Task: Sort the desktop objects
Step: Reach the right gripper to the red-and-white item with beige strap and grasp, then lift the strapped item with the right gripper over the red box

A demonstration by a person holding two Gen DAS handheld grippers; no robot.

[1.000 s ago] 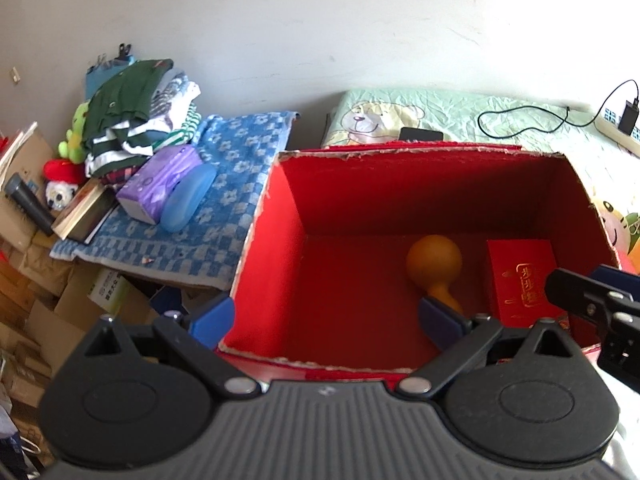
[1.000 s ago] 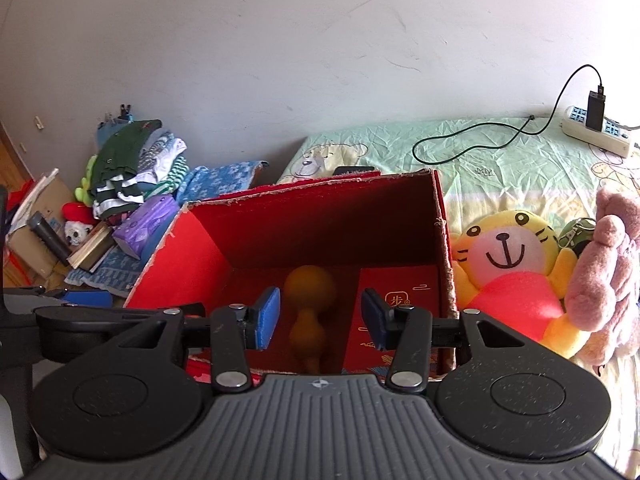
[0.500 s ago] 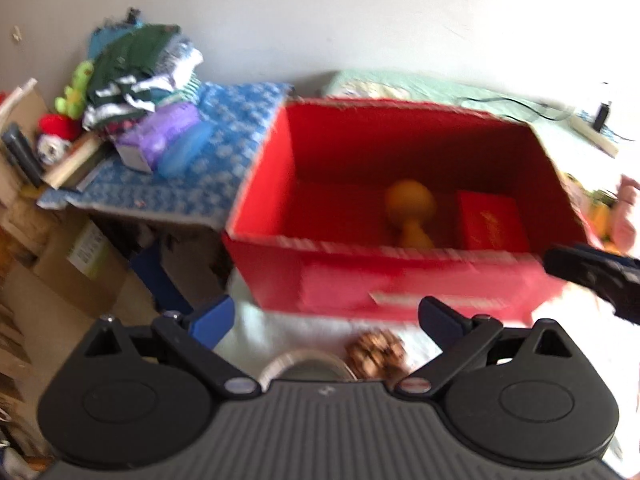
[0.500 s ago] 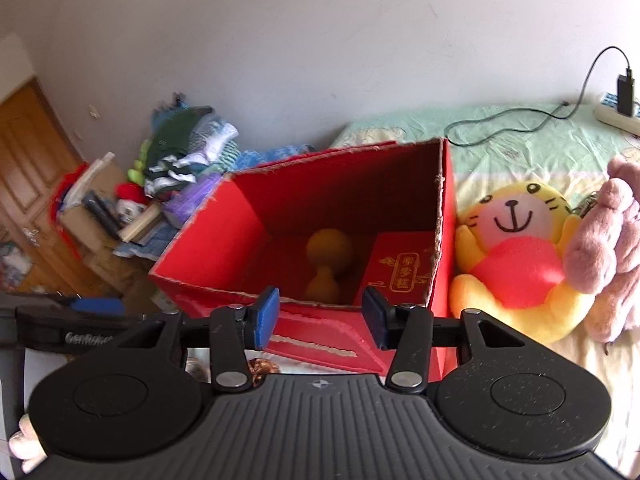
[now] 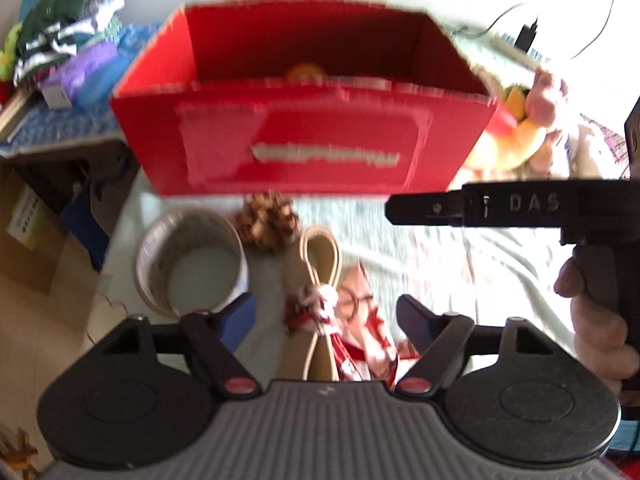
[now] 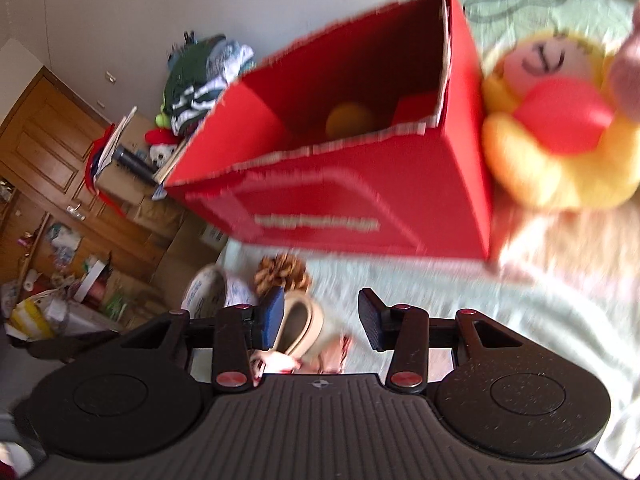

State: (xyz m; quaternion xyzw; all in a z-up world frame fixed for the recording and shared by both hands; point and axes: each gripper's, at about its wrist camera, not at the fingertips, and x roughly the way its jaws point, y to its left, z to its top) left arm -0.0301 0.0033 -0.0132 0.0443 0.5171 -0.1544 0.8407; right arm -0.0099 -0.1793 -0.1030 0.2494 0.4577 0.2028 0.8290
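Observation:
A red cardboard box [image 5: 296,148] stands on the bed; it also shows in the right wrist view [image 6: 360,208]. An orange gourd [image 6: 349,119] and a small red box [image 6: 414,108] lie inside. In front of it sit a foil cup [image 5: 190,256], a pine cone [image 5: 266,220] and a beige looped item with a red-white tassel [image 5: 320,280]. My left gripper [image 5: 322,316] is open and empty above the looped item. My right gripper [image 6: 322,318] is open and empty above the same item [image 6: 298,326]; the pine cone [image 6: 284,272] lies just beyond it.
A yellow and red plush tiger [image 6: 560,132] lies right of the box. Folded clothes [image 5: 64,36] and a purple pack [image 5: 82,70] sit at the left on a blue cloth. A power strip with cable [image 5: 520,46] lies at the back right. The other handheld gripper [image 5: 520,204] crosses the right side.
Both grippers have pulled back from the box and tipped down toward the bed in front of it. The cup, pine cone and looped item have come into view.

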